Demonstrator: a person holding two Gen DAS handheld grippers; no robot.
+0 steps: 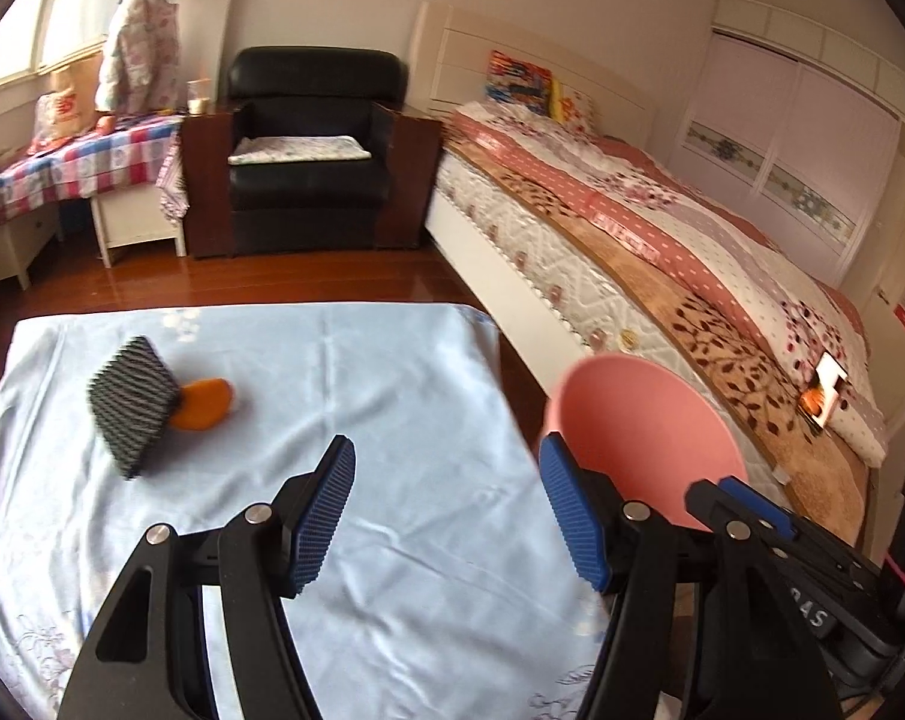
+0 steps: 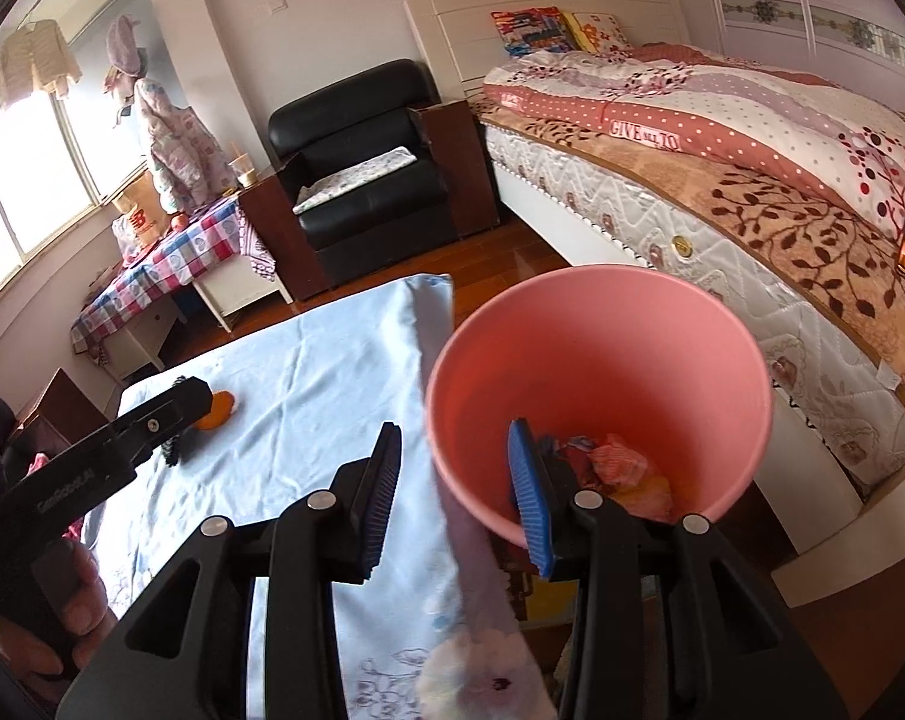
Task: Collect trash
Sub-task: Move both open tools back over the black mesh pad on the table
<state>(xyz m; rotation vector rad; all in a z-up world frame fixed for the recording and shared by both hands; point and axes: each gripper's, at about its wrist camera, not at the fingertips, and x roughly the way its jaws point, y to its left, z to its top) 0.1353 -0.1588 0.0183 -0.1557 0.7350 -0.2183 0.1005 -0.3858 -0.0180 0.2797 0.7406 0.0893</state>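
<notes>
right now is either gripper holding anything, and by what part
Nothing is held. The left gripper is open over the blue cloth, and the right gripper is open too, one finger hanging over the pink bin with trash inside.

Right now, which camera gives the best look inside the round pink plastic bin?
The right wrist view: it looks down into the round pink plastic bin, so the crumpled wrappers at its bottom show. The left wrist view catches only part of the bin's rim and inner wall past the right tool, not its contents.
</notes>
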